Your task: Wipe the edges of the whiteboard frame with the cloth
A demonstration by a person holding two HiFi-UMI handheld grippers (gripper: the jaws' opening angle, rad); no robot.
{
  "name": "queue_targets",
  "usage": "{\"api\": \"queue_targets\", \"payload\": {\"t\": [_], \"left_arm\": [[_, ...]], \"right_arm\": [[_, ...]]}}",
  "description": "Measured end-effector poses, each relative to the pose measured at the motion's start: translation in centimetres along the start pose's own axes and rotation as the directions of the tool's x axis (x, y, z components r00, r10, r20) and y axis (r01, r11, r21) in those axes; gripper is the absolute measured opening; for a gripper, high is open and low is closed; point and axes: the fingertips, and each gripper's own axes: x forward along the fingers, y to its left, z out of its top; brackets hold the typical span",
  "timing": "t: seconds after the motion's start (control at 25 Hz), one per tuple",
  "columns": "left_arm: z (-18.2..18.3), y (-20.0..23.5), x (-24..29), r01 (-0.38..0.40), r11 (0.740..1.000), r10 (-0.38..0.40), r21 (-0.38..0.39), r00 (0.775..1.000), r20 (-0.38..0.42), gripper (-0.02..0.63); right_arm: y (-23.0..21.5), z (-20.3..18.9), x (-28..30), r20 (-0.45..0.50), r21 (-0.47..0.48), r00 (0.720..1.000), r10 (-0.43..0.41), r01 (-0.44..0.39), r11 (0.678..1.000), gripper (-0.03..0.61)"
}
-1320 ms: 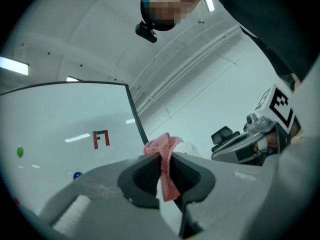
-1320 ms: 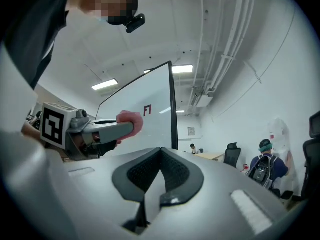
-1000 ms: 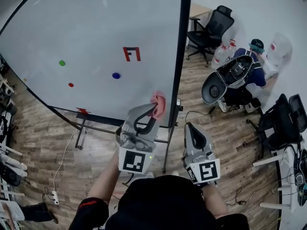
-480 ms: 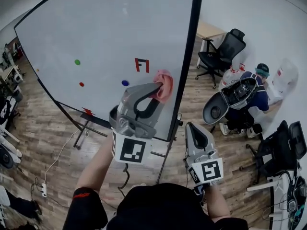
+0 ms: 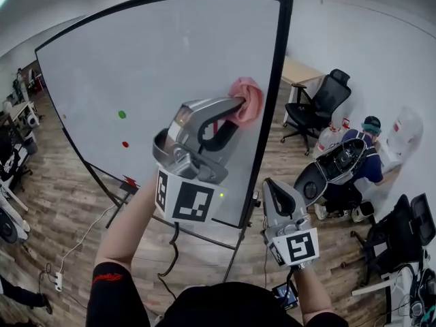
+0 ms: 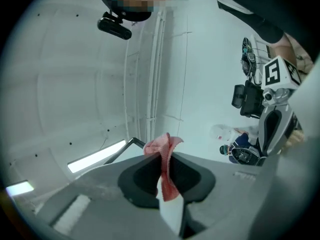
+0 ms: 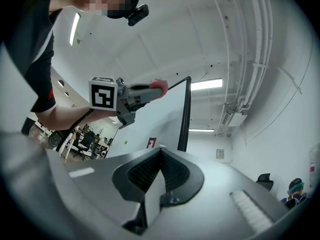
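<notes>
A whiteboard (image 5: 157, 67) standing on a wood floor (image 5: 61, 210) carries a green dot (image 5: 122, 114) and a red dot (image 5: 125, 144) toward its left edge. The left tongs (image 5: 238, 106), raised on an outstretched arm, are clamped tight on a pink cloth (image 5: 246, 101). The cloth's bunched end sticks out past the tips, high on the board and just beside the black right edge of the frame (image 7: 185, 116). Contact with the frame cannot be made out. Lower right, the right tongs (image 5: 271, 184) are closed on nothing, apart from the board. At far right a person (image 5: 368, 165) sits near an office chair (image 5: 320, 104).
</notes>
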Motion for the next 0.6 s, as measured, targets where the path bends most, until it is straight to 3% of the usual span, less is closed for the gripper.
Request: {"api": "queue_targets", "payload": {"t": [0.32,0.6], "left_arm": [[1.7,4.7,3.5,-0.022,0.993,0.018,0.112,0.999,0.042,0.044],[3.2,7.7,7.4,-0.036,0.97,0.029,0.241,0.999,0.03,0.044]], "right_arm": [[-1.9,3.1,2.7,0.055,-0.021,0.998,-0.017,0.018,1.0,0.002],[-4.1,6.3,4.6,0.111,-0.055,0.993,-0.044,0.051,0.997,0.002]]}}
